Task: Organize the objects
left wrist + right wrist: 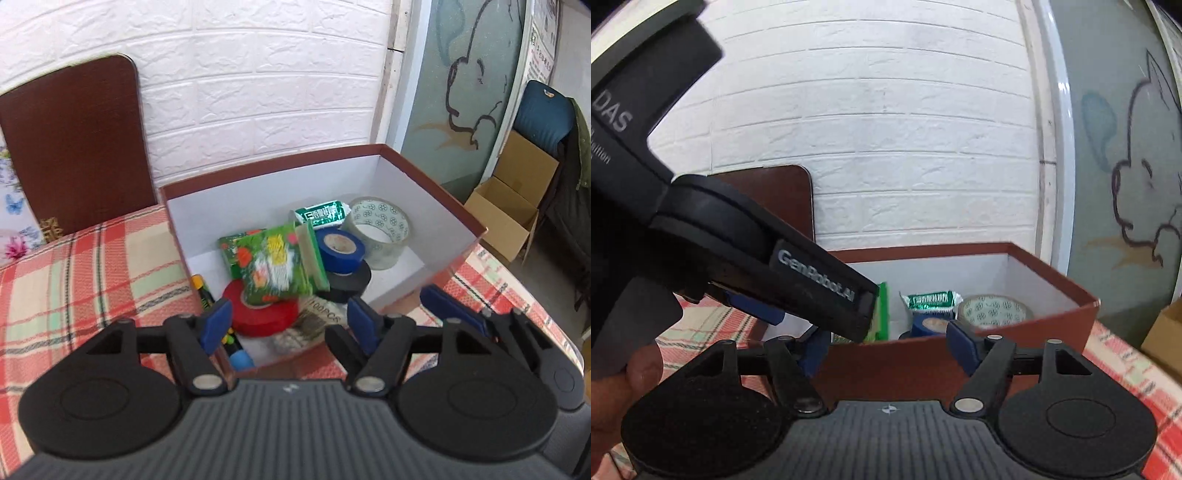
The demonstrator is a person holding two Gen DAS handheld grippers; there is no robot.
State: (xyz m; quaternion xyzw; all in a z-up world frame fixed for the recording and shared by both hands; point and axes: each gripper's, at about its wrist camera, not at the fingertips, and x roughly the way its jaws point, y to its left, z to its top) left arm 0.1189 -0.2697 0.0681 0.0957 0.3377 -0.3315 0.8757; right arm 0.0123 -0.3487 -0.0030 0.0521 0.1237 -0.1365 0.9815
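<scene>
A brown box (436,186) with a white inside stands on the plaid cloth. In it lie a red tape roll (258,317), a blue roll (341,249) on a black roll (351,284), a clear roll (382,230), a green-and-white packet (325,212), a marker (203,295) and a "100PCS" bag (321,317). A blurred green packet (273,267) rests tilted on the red roll. My left gripper (291,323) is open over the box's near edge, with nothing pressed between its pads. My right gripper (888,347) is open in front of the box wall (908,365), empty.
A brown board (74,147) leans on the white brick wall behind the table. Off the right edge stand a cardboard carton (506,210) and a blue chair (543,118). The left gripper's body (812,273) crosses the right wrist view, with a hand (639,369) below it.
</scene>
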